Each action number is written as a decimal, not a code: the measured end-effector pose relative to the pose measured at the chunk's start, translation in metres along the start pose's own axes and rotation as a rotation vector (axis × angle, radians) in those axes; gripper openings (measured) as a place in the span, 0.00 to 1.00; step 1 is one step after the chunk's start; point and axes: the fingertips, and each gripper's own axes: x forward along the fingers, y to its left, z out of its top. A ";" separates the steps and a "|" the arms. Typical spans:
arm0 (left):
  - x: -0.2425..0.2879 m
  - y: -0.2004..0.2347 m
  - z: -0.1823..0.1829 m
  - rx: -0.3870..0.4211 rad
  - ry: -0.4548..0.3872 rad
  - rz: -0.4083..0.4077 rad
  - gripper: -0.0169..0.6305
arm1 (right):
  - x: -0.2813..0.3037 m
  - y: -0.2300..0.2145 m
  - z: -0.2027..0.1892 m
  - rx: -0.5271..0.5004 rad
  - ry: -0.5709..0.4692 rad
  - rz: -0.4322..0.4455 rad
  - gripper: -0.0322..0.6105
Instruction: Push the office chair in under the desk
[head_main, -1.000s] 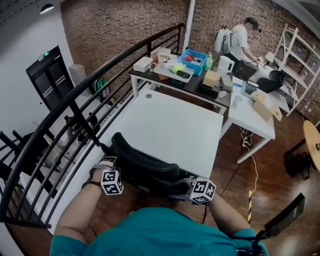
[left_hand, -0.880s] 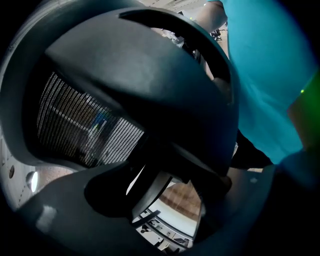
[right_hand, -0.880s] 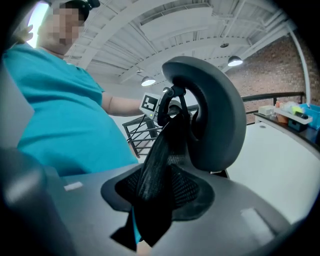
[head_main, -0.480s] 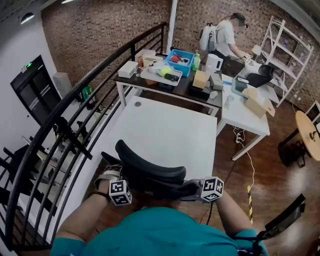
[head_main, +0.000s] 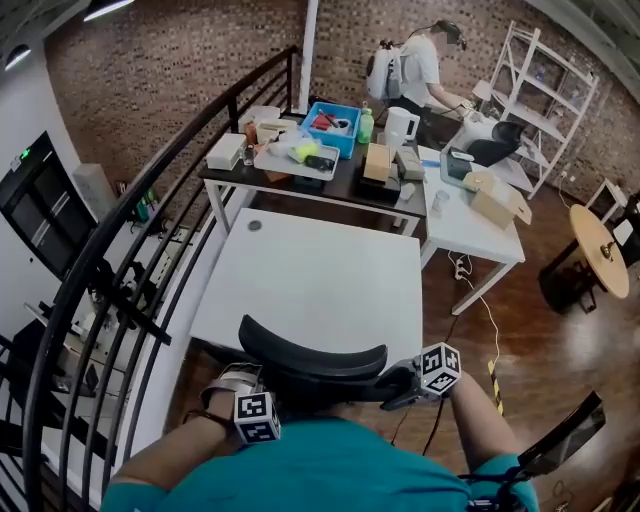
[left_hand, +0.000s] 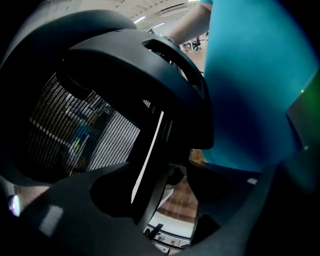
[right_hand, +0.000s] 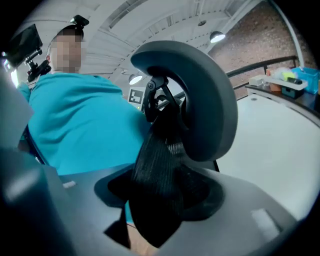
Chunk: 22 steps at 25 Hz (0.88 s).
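The black office chair's curved headrest (head_main: 312, 362) sits at the near edge of the white desk (head_main: 320, 270). My left gripper (head_main: 248, 396) is at the chair back's left side. In the left gripper view its jaws (left_hand: 165, 200) have just been closing and still stand apart around the chair's back frame (left_hand: 150, 150), with floor showing beside it. My right gripper (head_main: 405, 381) is at the back's right side. Its jaws (right_hand: 160, 200) have just been opening, and the mesh edge (right_hand: 157, 185) passes loosely between them under the headrest (right_hand: 200, 100).
A black curved railing (head_main: 120, 260) runs along the left. Beyond the desk stands a dark table (head_main: 310, 180) with a blue bin (head_main: 330, 125) and boxes. A white table (head_main: 470, 215) is at the right, with a person (head_main: 410, 70) behind it. A cable (head_main: 490, 330) lies on the wooden floor.
The chair's headrest now lies square to the desk's near edge instead of angled at its corner. The right gripper has shifted right and slightly up; the left has dropped lower.
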 end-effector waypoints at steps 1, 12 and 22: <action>0.000 -0.001 0.001 0.004 -0.011 -0.025 0.53 | 0.001 -0.002 -0.003 0.018 0.016 0.015 0.47; -0.023 -0.008 0.008 -0.051 -0.318 -0.300 0.40 | 0.007 -0.015 -0.008 0.072 0.033 -0.003 0.51; -0.090 0.037 0.030 -0.521 -0.515 -0.083 0.42 | -0.072 0.023 0.058 -0.082 -0.344 0.012 0.33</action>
